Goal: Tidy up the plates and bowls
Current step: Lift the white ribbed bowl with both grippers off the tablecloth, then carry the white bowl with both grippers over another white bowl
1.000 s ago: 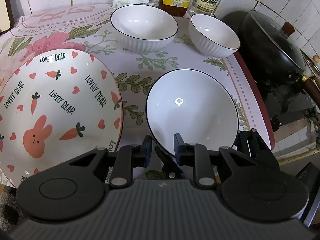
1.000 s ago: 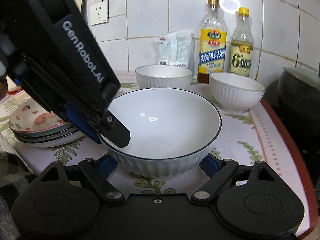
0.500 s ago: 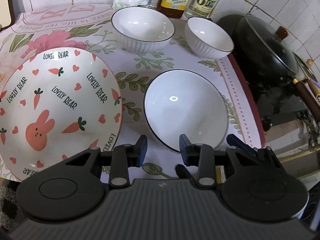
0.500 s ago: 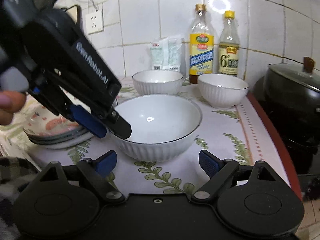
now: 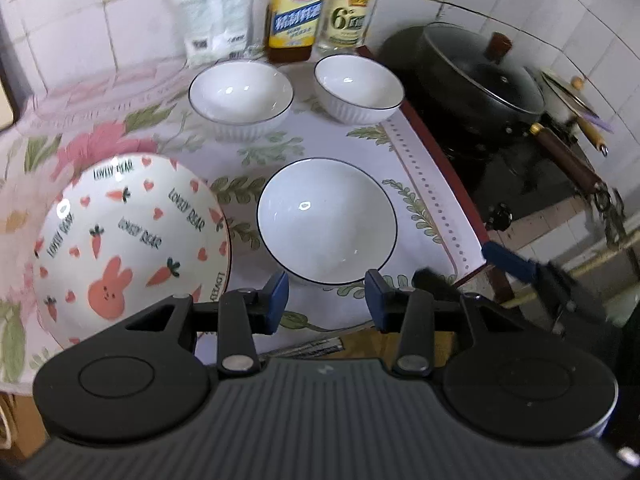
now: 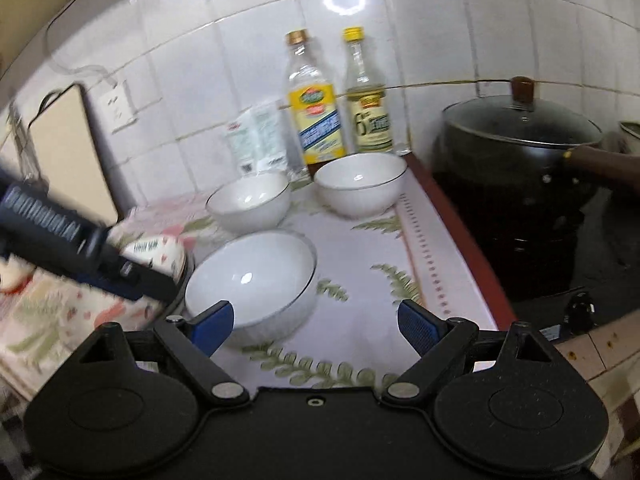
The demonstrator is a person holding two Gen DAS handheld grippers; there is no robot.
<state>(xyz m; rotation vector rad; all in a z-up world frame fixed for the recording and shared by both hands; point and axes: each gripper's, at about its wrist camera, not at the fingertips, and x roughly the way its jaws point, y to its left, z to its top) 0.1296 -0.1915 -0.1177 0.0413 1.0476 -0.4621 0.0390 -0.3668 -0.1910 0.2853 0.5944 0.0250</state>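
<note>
Stacking risk: the large white bowl [image 5: 326, 220] sits near the tabletop's right edge. Your left gripper [image 5: 326, 300] fingers are opening, empty; right gripper [image 6: 314, 322] fingers spread, empty. A glancing finger could push it off.

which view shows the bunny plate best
The left wrist view. There the bunny plate is seen from above, nearly whole, with its rabbit, carrots and lettering readable. In the right wrist view only a blurred slice of its patterned rim shows at the left, the rest hidden behind the left gripper.
</note>
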